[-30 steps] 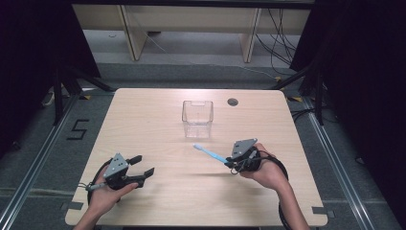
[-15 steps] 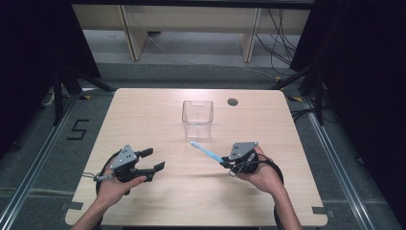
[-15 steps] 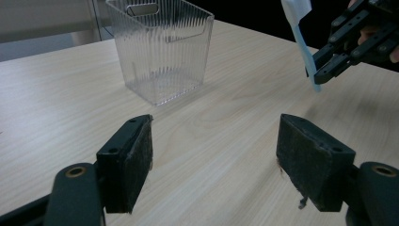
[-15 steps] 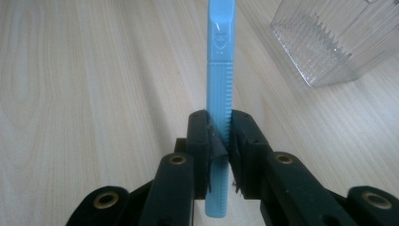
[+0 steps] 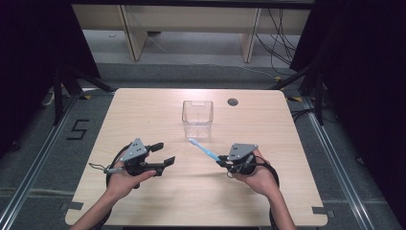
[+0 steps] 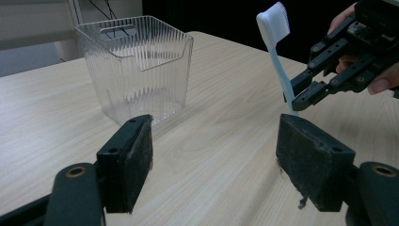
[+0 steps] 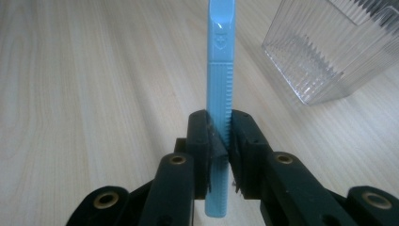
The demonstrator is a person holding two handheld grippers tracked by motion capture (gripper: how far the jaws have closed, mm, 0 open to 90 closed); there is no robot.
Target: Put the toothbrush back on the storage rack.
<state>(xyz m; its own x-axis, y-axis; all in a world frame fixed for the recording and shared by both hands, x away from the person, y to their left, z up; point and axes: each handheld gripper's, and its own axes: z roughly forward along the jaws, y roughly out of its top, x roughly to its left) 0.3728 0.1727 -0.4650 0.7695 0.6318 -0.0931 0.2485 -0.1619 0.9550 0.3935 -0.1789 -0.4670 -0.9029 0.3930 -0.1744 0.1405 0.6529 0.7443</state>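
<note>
At far left on the floor, a painted numeral 5 (image 5: pixel 77 130) beside the wooden surface (image 5: pixel 143 110). On the near left of that surface, held in the left hand (image 5: pixel 125 178), the left tool (image 5: pixel 163 154): jaws wide apart, nothing between them, both pads (image 6: pixel 134 157) bare in the left gripper view, aimed toward the middle of the surface. On top of it, a grey 3-cornered plate (image 5: pixel 135 149); behind it, a trailing black cable (image 5: pixel 113 165).

Further along, at the middle and toward the far edge, a clear ribbed plastic bin (image 5: pixel 197 118), square, upright, with a handle cutout near its rim (image 6: pixel 116 32). Apart from both tools.

Just right of and nearer than the bin, a light blue toothbrush (image 5: pixel 204 149), off the surface, slanting from the right tool up and left toward the bin, white bristled head (image 6: pixel 274 24) at its far end, short of the bin's near wall. Seen from the left gripper view, standing almost upright, bristles on top.

Then the right tool (image 5: pixel 223 161), in the right hand (image 5: pixel 256 176), clamped tight on the toothbrush handle (image 7: pixel 220 94): 2 pads pressed on its ribbed grip near the butt end, most of the handle running out ahead, a short stub behind.

At the far right of the surface, a small dark round grommet hole (image 5: pixel 232 101).
</note>
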